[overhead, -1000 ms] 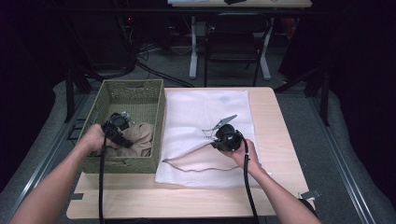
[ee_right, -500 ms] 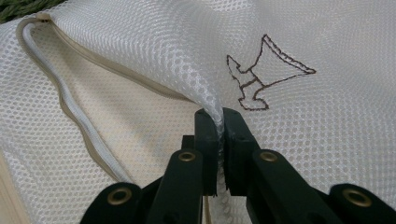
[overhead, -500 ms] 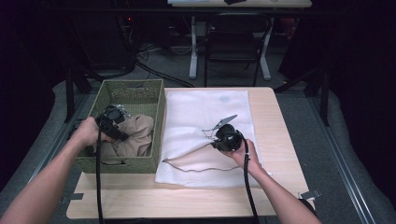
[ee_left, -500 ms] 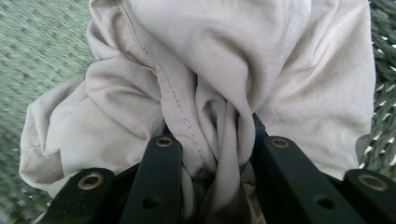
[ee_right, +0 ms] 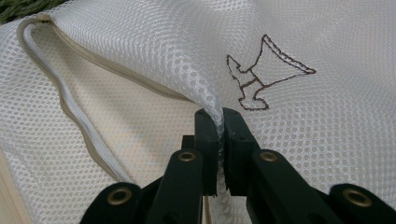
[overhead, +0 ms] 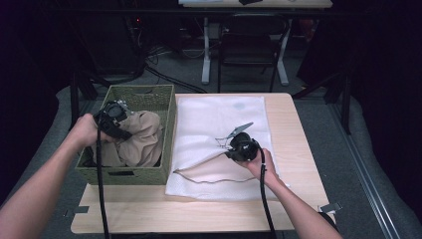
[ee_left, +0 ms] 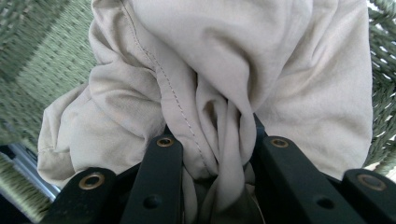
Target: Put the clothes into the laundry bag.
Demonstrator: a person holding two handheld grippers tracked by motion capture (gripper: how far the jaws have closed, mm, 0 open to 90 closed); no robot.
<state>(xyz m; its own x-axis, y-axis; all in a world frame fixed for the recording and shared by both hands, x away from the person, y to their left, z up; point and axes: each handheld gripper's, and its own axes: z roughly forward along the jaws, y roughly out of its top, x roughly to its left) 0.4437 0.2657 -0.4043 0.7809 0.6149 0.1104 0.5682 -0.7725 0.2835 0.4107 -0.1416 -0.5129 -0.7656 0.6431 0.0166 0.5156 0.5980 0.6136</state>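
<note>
A: The right gripper (overhead: 230, 144), over the worktop's (overhead: 149, 214) middle, has its fingers (ee_right: 206, 135) pressed together on a fold of the white mesh bag (overhead: 219, 119), just beside its open zipper edge (ee_right: 70, 112).

B: And farther left?

A: The left gripper (overhead: 122, 107) pinches a bunch of the beige garment (overhead: 142, 139) between its fingers (ee_left: 161, 163), above the green woven basket (overhead: 166, 124) at the worktop's left edge.

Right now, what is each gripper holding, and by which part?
The left gripper pinches a bunched fold of the beige garment over the green basket. The right gripper pinches the upper layer of the white mesh laundry bag beside its open zipper.
</note>
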